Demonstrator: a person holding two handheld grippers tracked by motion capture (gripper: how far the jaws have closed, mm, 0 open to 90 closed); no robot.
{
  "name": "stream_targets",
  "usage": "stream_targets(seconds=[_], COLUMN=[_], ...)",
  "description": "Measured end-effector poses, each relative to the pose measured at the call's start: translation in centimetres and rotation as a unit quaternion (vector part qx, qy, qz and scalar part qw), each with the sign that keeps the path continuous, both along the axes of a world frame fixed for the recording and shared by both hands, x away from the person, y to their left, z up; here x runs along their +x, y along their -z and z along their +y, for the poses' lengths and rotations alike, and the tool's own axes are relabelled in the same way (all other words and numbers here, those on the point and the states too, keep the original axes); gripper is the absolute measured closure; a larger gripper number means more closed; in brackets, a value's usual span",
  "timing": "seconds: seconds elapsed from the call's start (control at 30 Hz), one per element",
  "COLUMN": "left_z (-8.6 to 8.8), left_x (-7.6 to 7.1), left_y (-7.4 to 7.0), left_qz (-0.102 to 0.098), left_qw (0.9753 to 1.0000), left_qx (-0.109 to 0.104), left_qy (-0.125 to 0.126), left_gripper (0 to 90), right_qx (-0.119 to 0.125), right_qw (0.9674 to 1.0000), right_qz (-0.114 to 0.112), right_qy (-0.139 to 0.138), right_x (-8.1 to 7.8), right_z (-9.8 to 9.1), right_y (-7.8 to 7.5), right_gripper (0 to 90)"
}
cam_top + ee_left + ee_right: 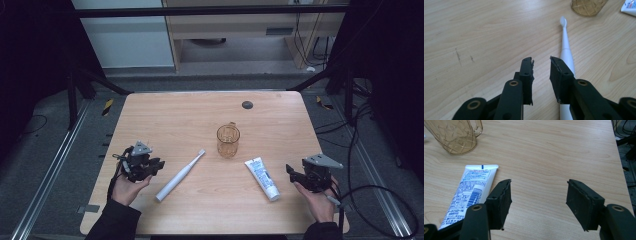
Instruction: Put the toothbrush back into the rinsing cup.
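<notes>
The left gripper [541, 61] stands partly open, empty, its right jaw hiding part of the electric toothbrush [566, 47] on the counter [486, 30]. The right gripper [539, 183] gapes wide beside the toothpaste tube [474, 187], whose cap end is cut off.

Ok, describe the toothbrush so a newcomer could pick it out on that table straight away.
Start at the wooden table and find the amber cup near its middle. Just left of the cup lies the toothbrush, slanting down toward the left gripper. It is the long, slim, all-white stick, unlike the flat printed toothpaste tube on the right.
</notes>
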State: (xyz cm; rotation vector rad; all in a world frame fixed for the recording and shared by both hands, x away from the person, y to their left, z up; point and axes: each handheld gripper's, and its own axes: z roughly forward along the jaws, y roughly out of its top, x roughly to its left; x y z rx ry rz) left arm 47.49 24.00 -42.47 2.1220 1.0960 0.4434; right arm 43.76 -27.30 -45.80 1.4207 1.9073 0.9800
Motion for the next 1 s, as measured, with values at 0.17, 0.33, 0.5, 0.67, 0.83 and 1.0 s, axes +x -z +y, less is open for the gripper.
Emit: stream_targets(seconds=[0.17, 0.33, 0.5, 0.67, 0.83, 1.0], left_z=[-1.0, -2.2, -3.5, -4.8, -5.2, -5.8], left_x=[0.8, 1.5, 2.5, 3.5, 4.0, 4.4], left_y=[-0.9, -1.2, -1.4, -1.6, -1.4, -0.5], left_qz=[-0.01, -0.015, -0.011, -0.003, 0.01, 0.03], left_qw=[0.9999, 0.9999, 0.9998, 0.9995, 0.9993, 0.9983], left_qx=[-0.002, 0.001, 0.011, 0.025, 0.029, 0.038], left_qy=[0.0, 0.004, 0.008, 0.017, 0.023, 0.032], left_gripper=[67.4, 59.7, 55.5, 52.9, 51.5, 50.0], right_qx=[0.0, 0.002, -0.002, -0.002, -0.005, -0.008], right_qw=[1.0, 1.0, 1.0, 1.0, 0.9999, 0.9998], right_qz=[0.001, 0.003, 0.005, 0.01, 0.012, 0.015], right_qy=[0.001, 0.004, 0.003, -0.001, -0.003, -0.006], right_x=[0.0, 0.1, 0.2, 0.3, 0.4, 0.4], right_z=[-0.1, -0.3, -0.3, -0.3, -0.2, -0.1], right_y=[0.0, 0.0, 0.1, 0.2, 0.3, 0.3], right_gripper=[36.2, 35.9, 35.6, 35.4, 35.3, 35.3])
